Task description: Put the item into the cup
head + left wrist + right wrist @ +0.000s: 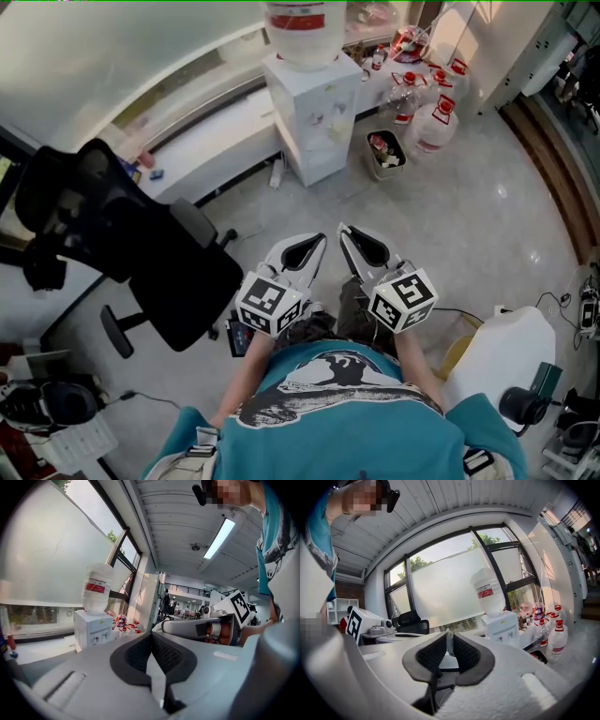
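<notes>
Holds left gripper and right gripper side by side above the floor, pointing toward a water dispenser; both pairs of fingers pressed together, nothing between.

No text or number can be read: the red band on the clear water-dispenser bottle is too blurred, and the two white marker cubes bear only black square patterns.
</notes>
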Demonstrator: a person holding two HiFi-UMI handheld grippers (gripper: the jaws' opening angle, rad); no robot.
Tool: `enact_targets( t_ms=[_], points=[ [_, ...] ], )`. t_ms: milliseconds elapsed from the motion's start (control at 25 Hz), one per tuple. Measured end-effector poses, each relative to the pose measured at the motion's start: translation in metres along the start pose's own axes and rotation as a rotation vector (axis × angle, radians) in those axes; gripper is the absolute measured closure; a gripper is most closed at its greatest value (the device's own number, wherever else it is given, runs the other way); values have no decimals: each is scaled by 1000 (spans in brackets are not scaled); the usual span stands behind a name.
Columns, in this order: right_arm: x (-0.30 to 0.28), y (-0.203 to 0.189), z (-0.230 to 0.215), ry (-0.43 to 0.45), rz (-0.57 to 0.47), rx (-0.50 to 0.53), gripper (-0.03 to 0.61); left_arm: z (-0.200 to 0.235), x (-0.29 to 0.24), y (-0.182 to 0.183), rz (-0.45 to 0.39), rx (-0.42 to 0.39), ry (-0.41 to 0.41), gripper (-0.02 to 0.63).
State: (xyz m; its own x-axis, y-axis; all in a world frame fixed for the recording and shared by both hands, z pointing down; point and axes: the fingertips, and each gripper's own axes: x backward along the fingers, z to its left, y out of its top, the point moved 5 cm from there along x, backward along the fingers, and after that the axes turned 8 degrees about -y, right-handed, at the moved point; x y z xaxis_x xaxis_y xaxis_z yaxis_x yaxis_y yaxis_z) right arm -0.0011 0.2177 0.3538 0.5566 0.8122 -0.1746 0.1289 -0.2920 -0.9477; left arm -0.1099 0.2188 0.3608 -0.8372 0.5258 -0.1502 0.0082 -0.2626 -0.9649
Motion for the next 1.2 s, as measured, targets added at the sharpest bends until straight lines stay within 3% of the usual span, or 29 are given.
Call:
enact_targets(
  t_ms=[320, 1200],
  points=[
    [-24, 7, -37, 3, 12, -24, 534, 30, -32, 4, 4, 23, 19, 606],
    [-142, 69, -217, 138, 66, -50, 534, 129, -203, 48, 57, 51, 164, 603]
  ],
)
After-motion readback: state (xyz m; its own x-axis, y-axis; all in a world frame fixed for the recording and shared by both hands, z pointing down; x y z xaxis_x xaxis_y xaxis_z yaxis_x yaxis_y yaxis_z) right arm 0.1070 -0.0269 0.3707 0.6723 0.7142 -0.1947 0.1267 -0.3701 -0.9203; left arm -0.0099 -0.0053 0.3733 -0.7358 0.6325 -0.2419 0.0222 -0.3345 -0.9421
